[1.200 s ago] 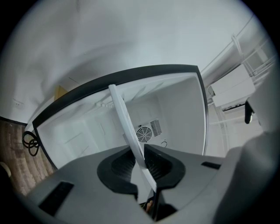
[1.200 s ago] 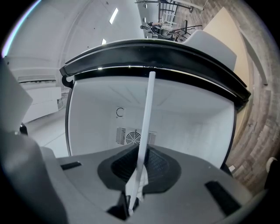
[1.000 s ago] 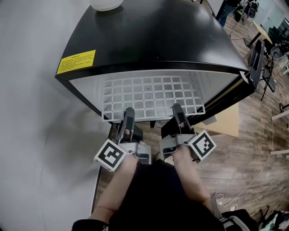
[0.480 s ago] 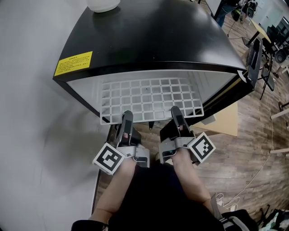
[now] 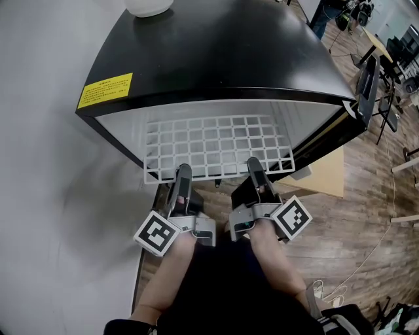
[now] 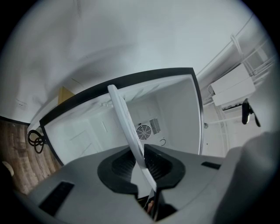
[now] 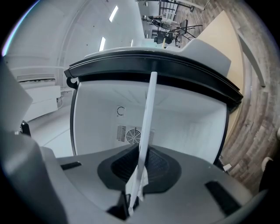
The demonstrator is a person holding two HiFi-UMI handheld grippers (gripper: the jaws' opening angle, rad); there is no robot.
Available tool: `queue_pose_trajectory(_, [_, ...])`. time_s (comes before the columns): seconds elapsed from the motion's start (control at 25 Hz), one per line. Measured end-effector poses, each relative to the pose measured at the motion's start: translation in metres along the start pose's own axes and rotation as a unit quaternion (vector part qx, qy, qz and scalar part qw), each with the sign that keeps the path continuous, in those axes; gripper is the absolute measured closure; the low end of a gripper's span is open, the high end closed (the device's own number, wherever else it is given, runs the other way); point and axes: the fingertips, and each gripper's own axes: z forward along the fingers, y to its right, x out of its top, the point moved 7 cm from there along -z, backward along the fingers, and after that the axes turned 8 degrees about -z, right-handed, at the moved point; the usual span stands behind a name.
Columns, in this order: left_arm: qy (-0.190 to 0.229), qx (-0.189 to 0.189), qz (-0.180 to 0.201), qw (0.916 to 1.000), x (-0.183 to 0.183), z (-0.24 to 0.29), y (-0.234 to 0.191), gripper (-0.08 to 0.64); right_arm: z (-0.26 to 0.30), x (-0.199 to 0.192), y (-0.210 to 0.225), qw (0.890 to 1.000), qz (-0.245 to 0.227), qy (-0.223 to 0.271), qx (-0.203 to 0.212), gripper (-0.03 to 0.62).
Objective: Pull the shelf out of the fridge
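Observation:
A white wire-grid shelf (image 5: 216,141) sticks partway out of the open black fridge (image 5: 216,59). My left gripper (image 5: 182,173) is shut on the shelf's front edge at its left part. My right gripper (image 5: 253,166) is shut on the same edge at its right part. In the left gripper view the shelf (image 6: 127,120) runs edge-on as a thin white strip between the dark pads. In the right gripper view the shelf (image 7: 146,127) stands the same way, with the white fridge interior and its round vent (image 7: 132,136) behind.
The fridge door (image 5: 366,82) hangs open at the right. A white container (image 5: 149,6) stands on the fridge top, and a yellow label (image 5: 105,90) is stuck near the front left corner. A white wall runs along the left; wooden floor lies at the right.
The shelf has slid a little further out of the fridge, and both grippers have drawn back toward me with it. Both grips stay the same.

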Motion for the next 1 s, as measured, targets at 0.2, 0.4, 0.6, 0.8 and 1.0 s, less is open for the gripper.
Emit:
queue_pose_trajectory(0.2, [0.001, 0.0, 0.002, 1.0, -0.001, -0.005, 0.001, 0.503, -0.004, -0.002, -0.001, 1.0, 0.0, -0.003, 0.003, 0.577])
queue_pose_trajectory(0.4, [-0.001, 0.001, 0.005, 1.0, -0.002, -0.006, 0.001, 0.503, -0.007, -0.001, 0.0, 1.0, -0.002, -0.003, 0.003, 0.577])
queue_pose_trajectory(0.6, [-0.002, -0.003, 0.005, 1.0, -0.004, -0.01, 0.001, 0.503, -0.01, -0.002, 0.0, 1.0, -0.002, -0.004, 0.003, 0.577])
queue_pose_trajectory(0.8, [-0.003, -0.001, 0.005, 1.0, -0.006, -0.015, 0.0, 0.503, -0.015, -0.004, 0.0, 1.0, -0.002, -0.004, 0.002, 0.577])
queue_pose_trajectory(1.0, [-0.01, -0.002, 0.006, 0.9999, -0.006, -0.018, 0.001, 0.503, -0.019, -0.005, 0.0, 1.0, -0.005, -0.003, 0.0, 0.577])
